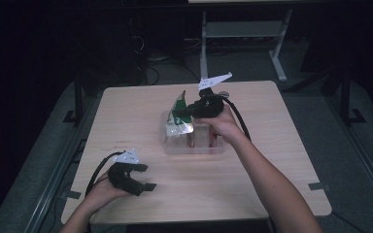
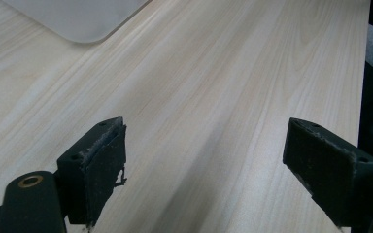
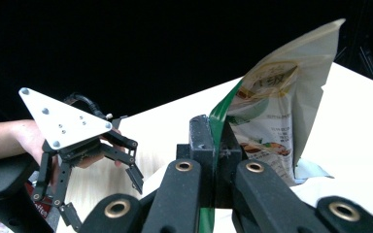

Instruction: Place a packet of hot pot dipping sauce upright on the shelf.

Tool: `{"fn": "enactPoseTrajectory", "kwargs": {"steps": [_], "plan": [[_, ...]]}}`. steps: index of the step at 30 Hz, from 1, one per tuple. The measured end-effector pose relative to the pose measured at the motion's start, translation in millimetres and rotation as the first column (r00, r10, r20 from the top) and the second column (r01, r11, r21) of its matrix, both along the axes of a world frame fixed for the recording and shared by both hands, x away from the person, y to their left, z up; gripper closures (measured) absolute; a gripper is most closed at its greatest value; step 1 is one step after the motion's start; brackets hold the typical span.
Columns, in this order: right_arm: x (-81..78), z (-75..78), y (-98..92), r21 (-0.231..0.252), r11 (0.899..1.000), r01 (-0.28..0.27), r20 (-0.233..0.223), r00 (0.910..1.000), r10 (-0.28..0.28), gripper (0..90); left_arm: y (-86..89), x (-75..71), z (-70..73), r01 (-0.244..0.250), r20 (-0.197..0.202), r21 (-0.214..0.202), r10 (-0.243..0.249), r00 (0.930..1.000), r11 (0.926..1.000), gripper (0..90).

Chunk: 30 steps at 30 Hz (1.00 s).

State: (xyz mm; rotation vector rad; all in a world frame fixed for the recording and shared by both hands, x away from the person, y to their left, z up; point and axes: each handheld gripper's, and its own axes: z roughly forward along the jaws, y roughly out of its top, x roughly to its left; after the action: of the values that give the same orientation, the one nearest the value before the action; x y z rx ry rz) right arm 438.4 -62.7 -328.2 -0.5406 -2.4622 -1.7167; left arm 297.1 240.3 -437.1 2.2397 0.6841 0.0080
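Clenched on the edge of a green-and-white snack pouch point(image 3: 277, 111), the right gripper point(image 3: 216, 150) pinches the foil between its two black jaws, and the green side seam runs down between the pads and out of the bottom of the right gripper view. In the high view that gripper point(image 1: 190, 112) holds the pouch point(image 1: 178, 116) up over the left end of a clear plastic bin point(image 1: 172, 144) near the middle of the wooden table point(image 1: 272, 160). The print on the pouch is too small and blurred to read — only pictures of nuts or snacks can be made out. What else sits in the bin is hard to tell: reddish shapes show through its wall, partly hidden behind the person's right hand point(image 1: 223, 124).

Near the table's front-left corner, well apart from the bin, the left gripper point(image 1: 143, 177) hovers low with its jaws spread wide and nothing between them. In the left gripper view the two pads point(image 2: 102, 165) frame bare wood grain — a rounded pale corner point(image 2: 82, 22), cut off by the top edge, cannot be identified with certainty. From the right gripper view the left gripper point(image 3: 126, 160) appears farther off, its grey three-cornered plate point(image 3: 60, 119) catching the light.
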Motion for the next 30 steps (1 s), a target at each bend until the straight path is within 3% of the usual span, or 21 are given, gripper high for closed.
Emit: {"fn": "enactPoseTrajectory", "kwargs": {"steps": [11,23,30], "plan": [[4.1,-8.6,8.9,-0.028,1.000,-0.001,-0.011,0.9999,0.001,90.0,-2.5,-0.2,-2.4,0.010,-0.005,0.008,-0.010,0.9999,0.9999,15.3],[3.5,-11.4,16.9,-0.105,0.994,0.028,-0.005,0.9996,-0.029,90.0,-4.0,0.3,-3.8,0.023,-0.007,0.022,-0.023,0.9997,0.9995,15.3],[2.6,-14.5,22.5,-0.174,0.984,0.045,-0.003,0.9989,-0.046,90.0,-3.5,0.6,-4.8,0.022,-0.017,0.022,-0.021,0.9996,0.9995,15.3]]}}
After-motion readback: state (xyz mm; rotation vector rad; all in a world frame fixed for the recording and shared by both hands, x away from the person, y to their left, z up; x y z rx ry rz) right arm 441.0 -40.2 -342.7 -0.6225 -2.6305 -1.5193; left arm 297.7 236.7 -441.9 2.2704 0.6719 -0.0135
